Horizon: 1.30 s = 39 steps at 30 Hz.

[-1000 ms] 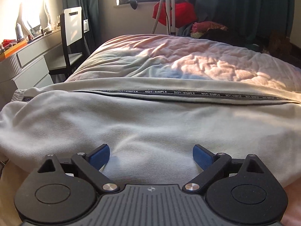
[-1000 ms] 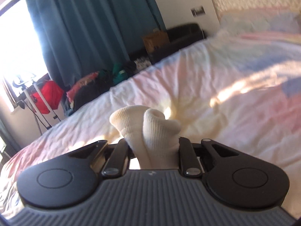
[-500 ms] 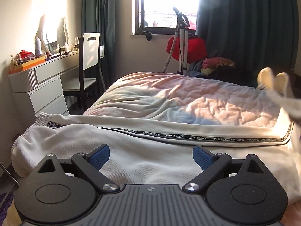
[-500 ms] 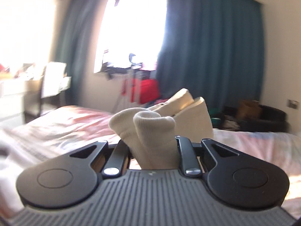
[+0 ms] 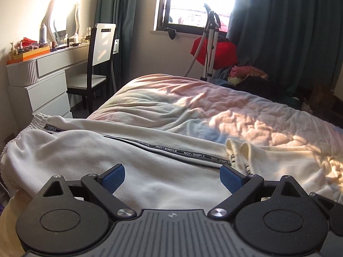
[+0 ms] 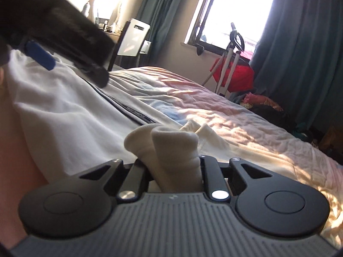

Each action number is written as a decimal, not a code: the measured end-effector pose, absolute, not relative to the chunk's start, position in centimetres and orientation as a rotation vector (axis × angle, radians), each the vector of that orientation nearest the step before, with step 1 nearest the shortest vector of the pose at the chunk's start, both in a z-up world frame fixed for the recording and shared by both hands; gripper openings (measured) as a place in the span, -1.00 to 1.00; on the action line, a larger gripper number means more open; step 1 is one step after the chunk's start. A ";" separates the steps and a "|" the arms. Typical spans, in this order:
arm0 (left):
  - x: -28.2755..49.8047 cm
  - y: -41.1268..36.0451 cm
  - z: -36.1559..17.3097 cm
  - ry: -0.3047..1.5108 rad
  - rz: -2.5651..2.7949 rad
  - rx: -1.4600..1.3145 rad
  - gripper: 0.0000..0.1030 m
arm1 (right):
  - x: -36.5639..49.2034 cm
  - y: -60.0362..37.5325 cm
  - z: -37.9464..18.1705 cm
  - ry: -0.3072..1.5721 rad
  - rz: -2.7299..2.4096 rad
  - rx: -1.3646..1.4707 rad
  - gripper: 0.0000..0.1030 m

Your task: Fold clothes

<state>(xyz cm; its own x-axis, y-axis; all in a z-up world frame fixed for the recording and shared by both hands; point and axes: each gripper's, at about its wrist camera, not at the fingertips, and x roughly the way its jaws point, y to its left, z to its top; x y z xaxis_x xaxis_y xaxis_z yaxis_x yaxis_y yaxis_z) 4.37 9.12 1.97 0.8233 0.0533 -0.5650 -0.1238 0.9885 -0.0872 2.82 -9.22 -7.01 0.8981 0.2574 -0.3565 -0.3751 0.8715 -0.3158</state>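
Soft, limp cream cotton track trousers with black lettered side tape [image 5: 150, 162], best pinched at cuffs: right gripper [image 6: 173, 167] clamping bunched cuff fabric, left gripper [image 5: 171, 177] spread wide, empty.

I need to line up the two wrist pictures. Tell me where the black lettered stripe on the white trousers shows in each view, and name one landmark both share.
Left wrist: the stripe runs across the middle, from the waistband at left to the cuffs at centre right, above the open left gripper.
Right wrist: the stripe slants through left of centre, above the right gripper shut on a cuff.
Shared landmark: the red bag below the window.
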 end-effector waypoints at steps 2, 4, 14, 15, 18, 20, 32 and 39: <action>4.4 9.8 2.0 0.584 0.087 -0.159 0.87 | 2.5 -7.7 -7.1 0.290 0.392 -0.417 -0.66; 4.4 10.2 2.0 0.577 0.074 -0.194 0.87 | 2.6 -6.9 -7.6 0.311 0.417 -0.417 -0.63; 4.2 11.1 1.8 0.578 0.023 -0.291 0.87 | 3.3 -10.9 -5.2 0.554 0.678 0.009 0.67; 4.0 11.1 1.7 0.584 0.013 -0.304 0.87 | 2.8 -11.7 -4.8 0.577 0.698 0.062 0.68; 3.7 10.8 1.2 0.606 -0.046 -0.358 0.87 | 1.2 -14.2 -3.0 0.595 0.680 0.143 0.67; 3.5 10.1 0.8 0.624 -0.095 -0.375 0.87 | 0.4 -16.3 -1.7 0.571 0.605 0.173 0.67; 4.4 4.5 -2.9 0.788 -0.167 -0.236 0.73 | 4.9 -27.1 -4.9 0.671 -0.020 0.372 0.67; 4.6 2.7 -3.5 0.754 -0.133 -0.099 0.05 | 6.7 -26.5 -7.1 0.728 -0.048 0.373 0.72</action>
<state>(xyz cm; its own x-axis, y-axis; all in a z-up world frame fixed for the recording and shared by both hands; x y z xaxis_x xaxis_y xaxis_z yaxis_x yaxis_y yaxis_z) 4.58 2.74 -3.48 0.7212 -0.1554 -0.6751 0.0848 0.9870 -0.1367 6.73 -26.55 -7.10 0.7483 0.0857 -0.6578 0.1713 0.9330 0.3164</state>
